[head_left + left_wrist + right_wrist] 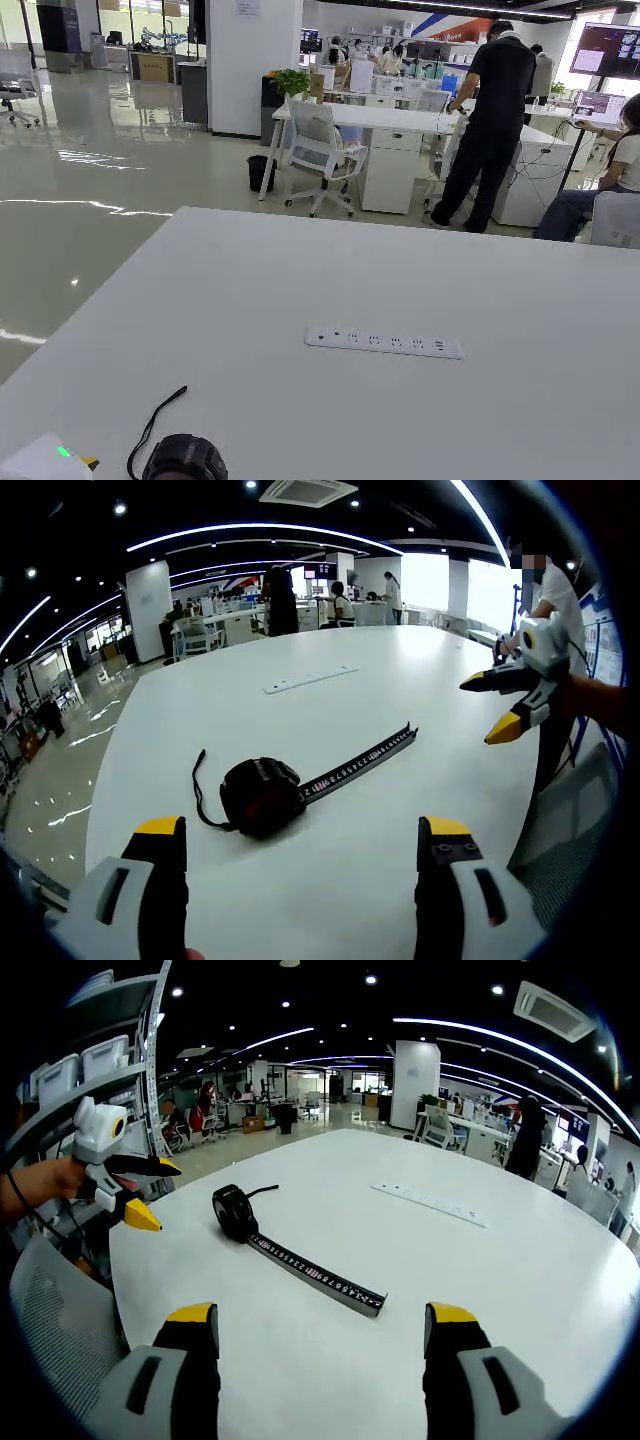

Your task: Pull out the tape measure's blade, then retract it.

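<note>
The black tape measure case (260, 795) lies on the white table (400, 670), its black wrist strap (200, 790) curled beside it. Its blade (365, 755) is drawn out a short way and lies flat on the tabletop. My left gripper (302, 832) is open, short of the case and holding nothing. In the right gripper view the case (235, 1210) and blade (320, 1272) lie ahead of my right gripper (322, 1317), which is open and empty, near the blade's free end. In the head view the case (185, 460) and strap (150, 430) sit at the bottom edge.
A white power strip (383, 342) lies mid-table beyond the tape. The table's rounded edge (130, 1260) is near both grippers. Office chairs, desks and people (490, 130) stand across the glossy floor. Shelving with bins (90, 1060) stands behind the left hand.
</note>
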Action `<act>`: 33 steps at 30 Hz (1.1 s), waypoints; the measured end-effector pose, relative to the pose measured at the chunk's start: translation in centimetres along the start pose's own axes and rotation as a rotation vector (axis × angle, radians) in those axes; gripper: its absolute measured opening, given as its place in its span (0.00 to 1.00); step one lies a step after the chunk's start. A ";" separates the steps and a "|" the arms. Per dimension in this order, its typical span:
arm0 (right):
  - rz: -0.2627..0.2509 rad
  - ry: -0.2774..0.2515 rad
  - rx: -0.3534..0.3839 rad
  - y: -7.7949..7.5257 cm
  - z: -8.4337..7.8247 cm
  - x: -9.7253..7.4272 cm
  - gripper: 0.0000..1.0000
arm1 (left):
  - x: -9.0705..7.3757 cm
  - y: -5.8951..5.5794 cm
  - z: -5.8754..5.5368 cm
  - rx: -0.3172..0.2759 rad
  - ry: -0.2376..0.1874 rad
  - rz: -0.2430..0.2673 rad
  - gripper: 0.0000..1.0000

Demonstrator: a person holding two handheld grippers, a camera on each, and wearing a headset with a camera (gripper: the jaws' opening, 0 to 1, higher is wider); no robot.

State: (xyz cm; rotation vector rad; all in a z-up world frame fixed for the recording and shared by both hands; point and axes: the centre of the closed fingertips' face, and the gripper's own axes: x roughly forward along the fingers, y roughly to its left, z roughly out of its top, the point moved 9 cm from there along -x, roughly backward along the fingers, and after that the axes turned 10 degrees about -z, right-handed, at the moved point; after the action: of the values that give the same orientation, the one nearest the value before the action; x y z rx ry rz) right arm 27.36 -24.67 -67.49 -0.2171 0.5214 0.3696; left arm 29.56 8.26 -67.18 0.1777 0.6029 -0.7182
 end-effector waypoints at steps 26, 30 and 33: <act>-0.038 -0.019 0.068 0.9 0.2 -0.6 0.90 | -1.0 -1.1 0.3 -0.089 -0.070 0.146 0.94; -0.040 -0.019 0.068 1.1 0.2 -0.6 0.91 | -1.0 -1.4 0.5 -0.110 -0.086 0.162 0.94; -0.041 -0.017 0.074 1.1 0.1 -0.6 0.91 | -0.8 -1.8 0.5 -0.106 -0.079 0.164 0.95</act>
State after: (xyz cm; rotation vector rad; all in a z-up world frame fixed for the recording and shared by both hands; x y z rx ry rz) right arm 26.51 -23.82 -67.18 -0.1530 0.5126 0.3113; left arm 28.16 7.20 -66.22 0.0987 0.5429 -0.5305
